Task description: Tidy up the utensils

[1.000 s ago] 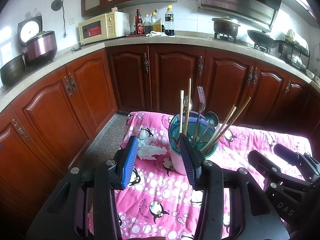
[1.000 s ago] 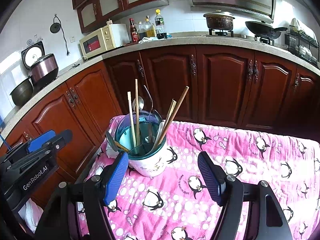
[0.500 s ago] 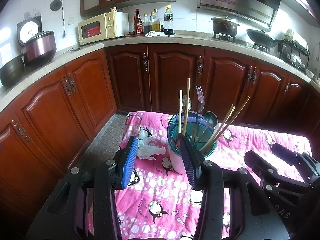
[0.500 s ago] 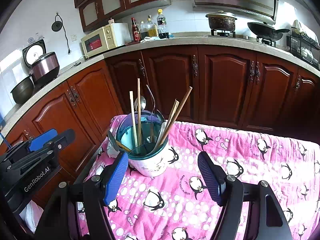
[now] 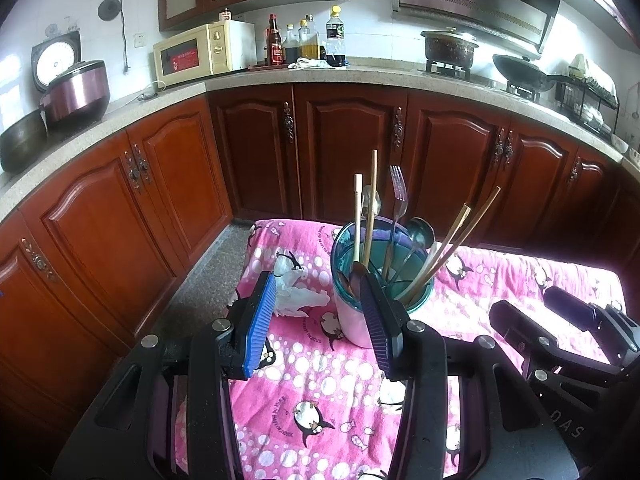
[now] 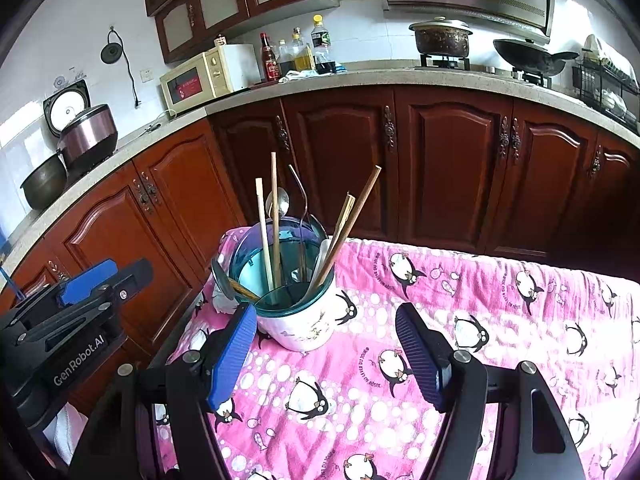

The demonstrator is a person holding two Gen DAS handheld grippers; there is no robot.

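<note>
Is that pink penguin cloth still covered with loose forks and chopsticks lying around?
No, the chopsticks and fork stand in the holder; the pink cloth shows no loose utensils.

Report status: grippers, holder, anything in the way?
Left gripper open, empty; right gripper open, empty. Holder upright on blanket, chopsticks, fork, spoons inside. Crumpled tissue left of holder.
</note>
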